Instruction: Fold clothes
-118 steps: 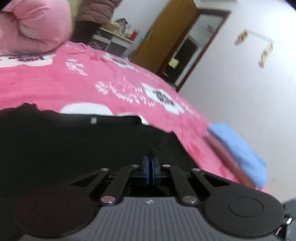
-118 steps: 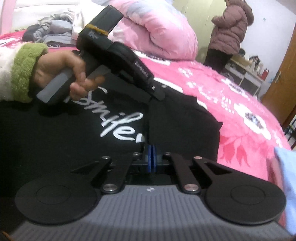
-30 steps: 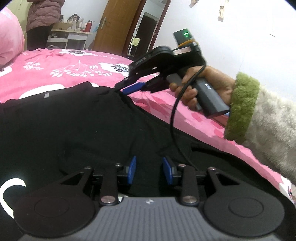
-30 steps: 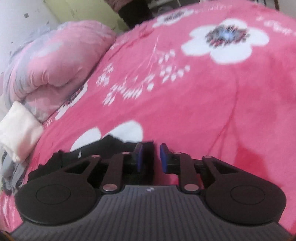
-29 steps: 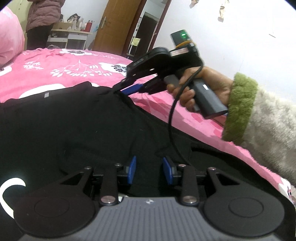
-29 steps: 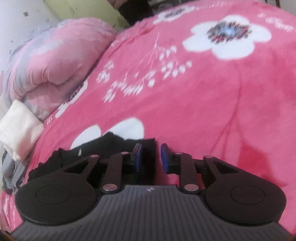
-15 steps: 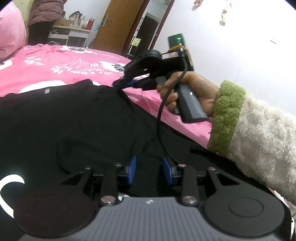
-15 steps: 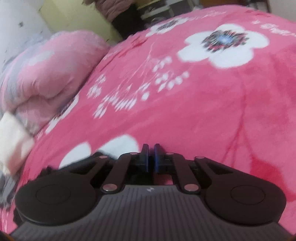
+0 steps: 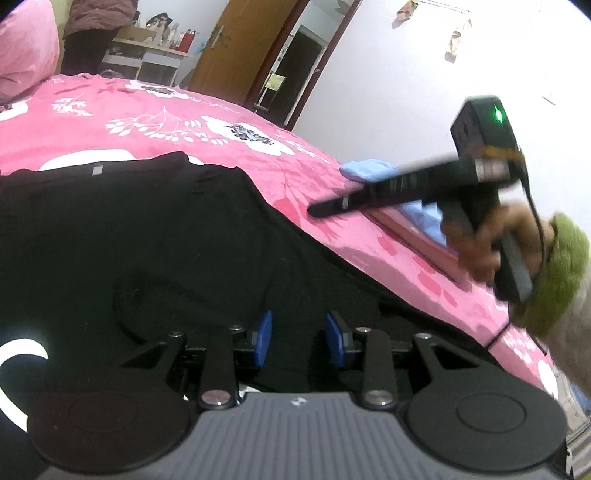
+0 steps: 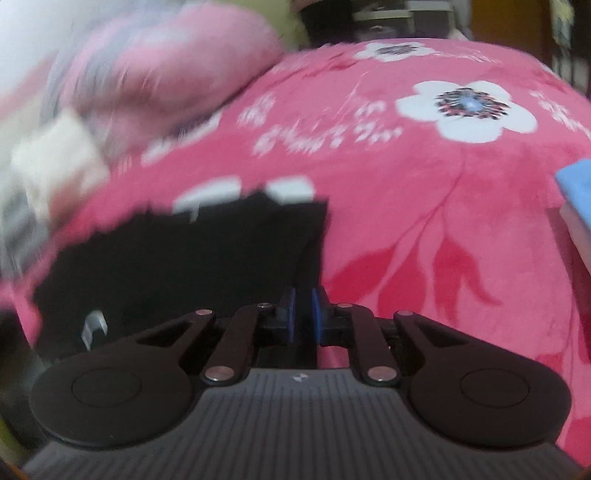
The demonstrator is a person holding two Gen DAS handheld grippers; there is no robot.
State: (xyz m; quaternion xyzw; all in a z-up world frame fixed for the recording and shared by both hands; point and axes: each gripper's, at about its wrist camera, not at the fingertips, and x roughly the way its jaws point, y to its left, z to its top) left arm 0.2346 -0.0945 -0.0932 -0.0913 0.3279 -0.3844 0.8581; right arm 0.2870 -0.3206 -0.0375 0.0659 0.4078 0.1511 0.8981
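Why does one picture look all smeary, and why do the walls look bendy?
Right wrist view: the big pink pillow and the black T-shirt edges are smeared by motion blur. Left wrist view: mostly sharp; only the right gripper and right hand are blurred. Both views: the fisheye lens bends straight lines, such as the wooden door.

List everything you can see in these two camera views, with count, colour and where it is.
Garment: one, black, spread on the bed.
Bedspread: one, pink with white flowers, under the garment.
Quilt: one, pink, bundled at the bed's far end.
Cloth: one, blue, bed's right edge.
Door: one, brown, far wall.
Person: one, dark coat, by a far desk.
Left gripper: black, blue pads, open over the garment.
Right gripper: black, nearly shut, at the garment's edge.
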